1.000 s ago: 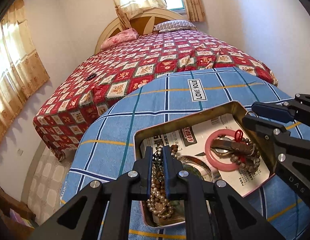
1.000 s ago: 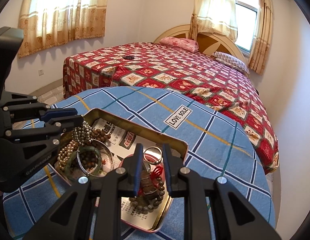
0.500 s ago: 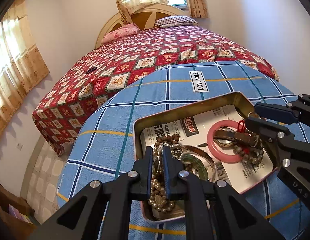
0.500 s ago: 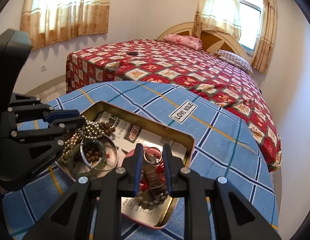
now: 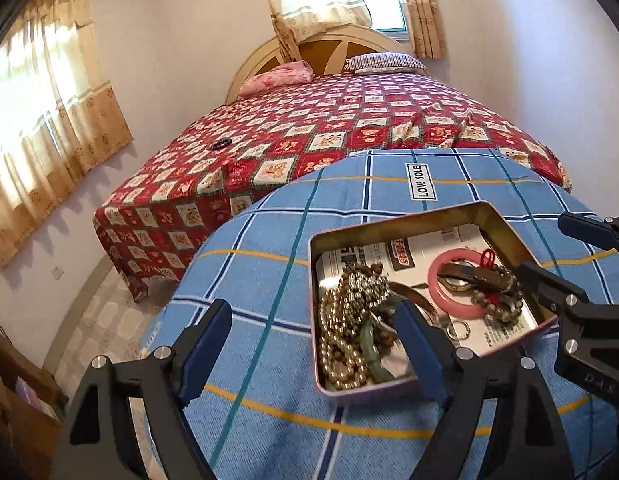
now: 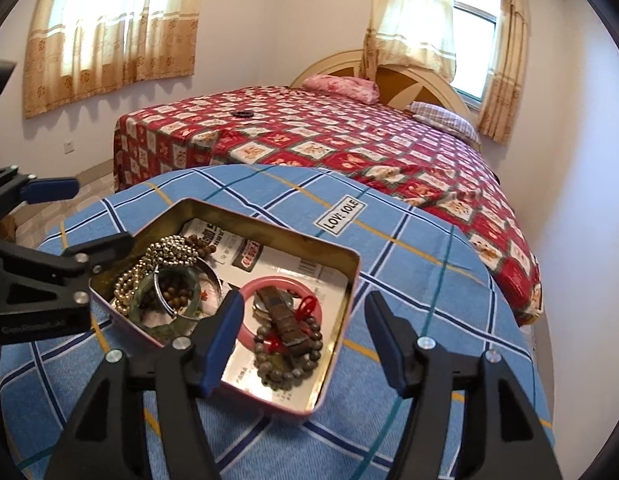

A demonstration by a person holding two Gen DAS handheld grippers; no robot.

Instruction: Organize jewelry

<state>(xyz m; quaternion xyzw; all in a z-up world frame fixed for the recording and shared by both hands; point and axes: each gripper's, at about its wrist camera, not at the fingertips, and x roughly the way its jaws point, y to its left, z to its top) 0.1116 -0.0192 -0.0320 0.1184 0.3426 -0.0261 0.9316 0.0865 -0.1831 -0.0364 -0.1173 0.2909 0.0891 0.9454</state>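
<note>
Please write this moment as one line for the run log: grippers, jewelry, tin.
left gripper: open, jaws just opened, nothing held | right gripper: open, just opened, empty | pearl necklace, pink bangle, bead bracelet: in tin

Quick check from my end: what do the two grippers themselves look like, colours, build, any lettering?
Both match: the left gripper and the right gripper have black angular linkage arms with cut-out gaps, silver round bolts at the joints, and blue pads lining the fingers. Faint lettering shows on each body; I can't read it fully. No cables or sleeves visible.

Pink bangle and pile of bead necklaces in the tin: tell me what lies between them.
In the right wrist view, a silver bangle on printed paper lies between pink bangle and necklace pile.
</note>
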